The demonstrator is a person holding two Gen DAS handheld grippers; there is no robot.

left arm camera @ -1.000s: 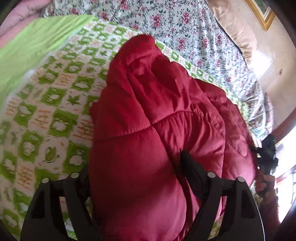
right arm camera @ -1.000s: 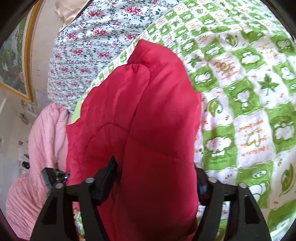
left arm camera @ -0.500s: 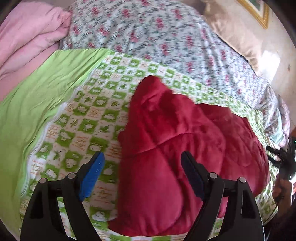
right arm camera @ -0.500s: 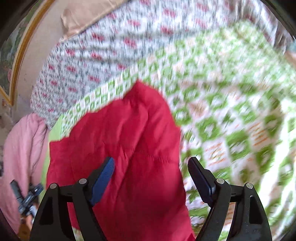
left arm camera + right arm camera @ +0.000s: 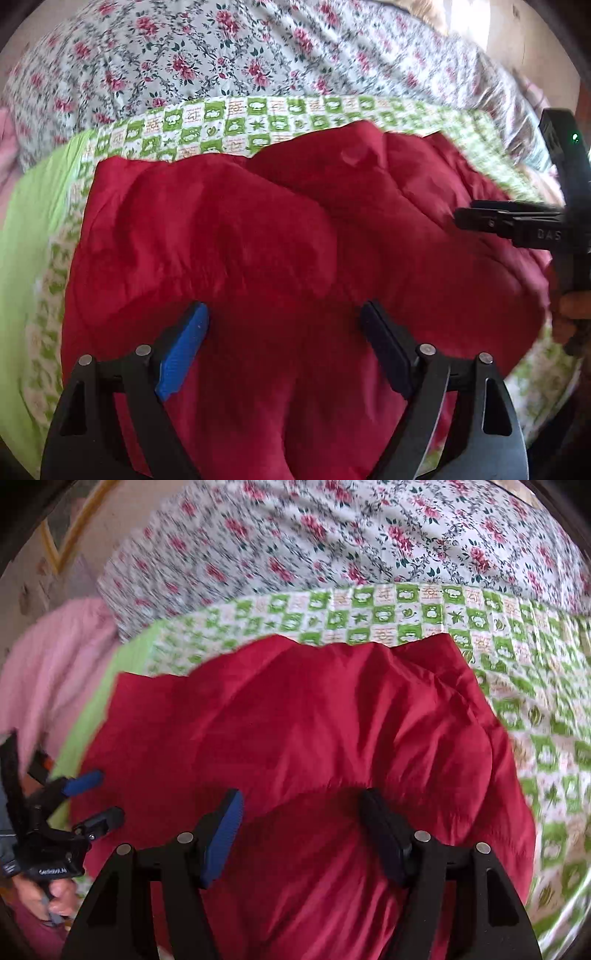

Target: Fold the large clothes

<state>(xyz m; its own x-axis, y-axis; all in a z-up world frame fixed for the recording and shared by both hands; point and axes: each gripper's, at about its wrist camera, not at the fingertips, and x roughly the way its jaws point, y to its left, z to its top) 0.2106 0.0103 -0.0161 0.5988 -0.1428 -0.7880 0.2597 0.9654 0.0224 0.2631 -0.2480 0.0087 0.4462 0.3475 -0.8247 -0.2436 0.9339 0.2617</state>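
A puffy red quilted jacket [image 5: 258, 236] lies bunched and folded over on a green-and-white patterned bedsheet [image 5: 236, 125]; it also fills the right wrist view [image 5: 303, 723]. My left gripper [image 5: 284, 343] is open and empty just above the jacket's near edge. My right gripper [image 5: 301, 827] is open and empty above the jacket's near part. The right gripper also shows at the right edge of the left wrist view [image 5: 517, 221]. The left gripper also shows at the left edge of the right wrist view [image 5: 92, 797].
A floral quilt [image 5: 221, 55] lies bunched behind the sheet, also seen from the right wrist [image 5: 406, 535]. A pink blanket [image 5: 48, 664] and plain green sheet [image 5: 26, 236] are at the left. A gold picture frame [image 5: 70, 535] hangs on the wall.
Both grippers let go of the jacket and pulled back. The jacket dropped from being held up to lying on the bed. Both views have swung round over it.
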